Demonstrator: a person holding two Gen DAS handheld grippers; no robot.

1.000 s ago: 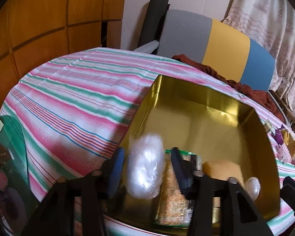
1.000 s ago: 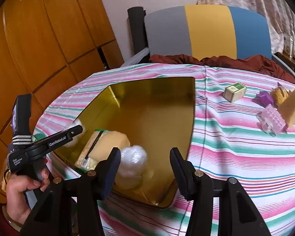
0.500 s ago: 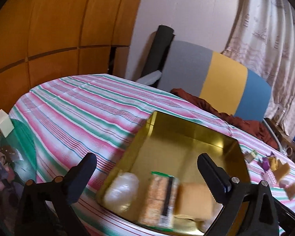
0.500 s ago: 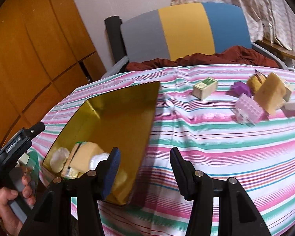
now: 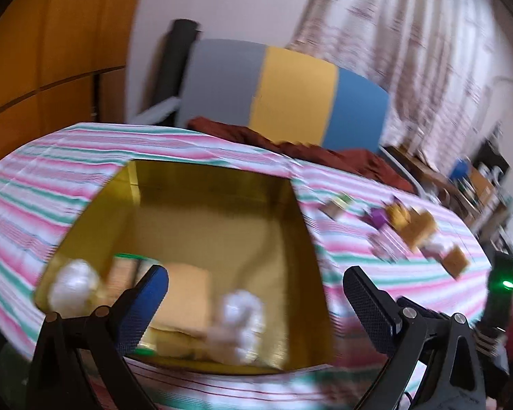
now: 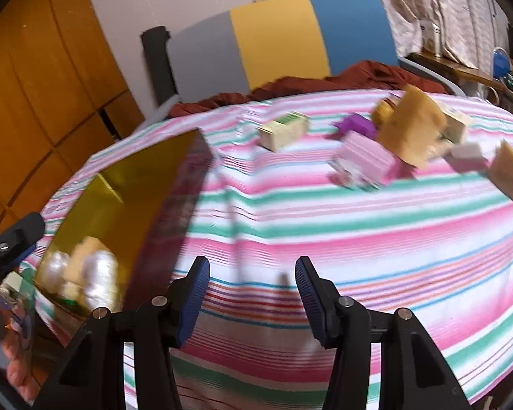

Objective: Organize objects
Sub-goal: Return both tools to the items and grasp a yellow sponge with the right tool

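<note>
Grippers both hung spread and empty: our left gripper (image 5: 256,294) above the gold box (image 5: 219,177), our right gripper (image 6: 251,282) over the striped cloth (image 6: 359,225) beside it. Inside the box lay white bundles (image 5: 239,321) and a sponge (image 5: 183,294). We judged ourselves between placements; next, probably, the blurred loose pile (image 6: 407,133) beyond the box.

Empty, parted tool (image 6: 253,275) over striped tablecloth (image 6: 359,225)

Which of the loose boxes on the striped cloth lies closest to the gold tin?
The cream box with the green label. It sits alone, nearest the gold tin; the others cluster further right.
</note>
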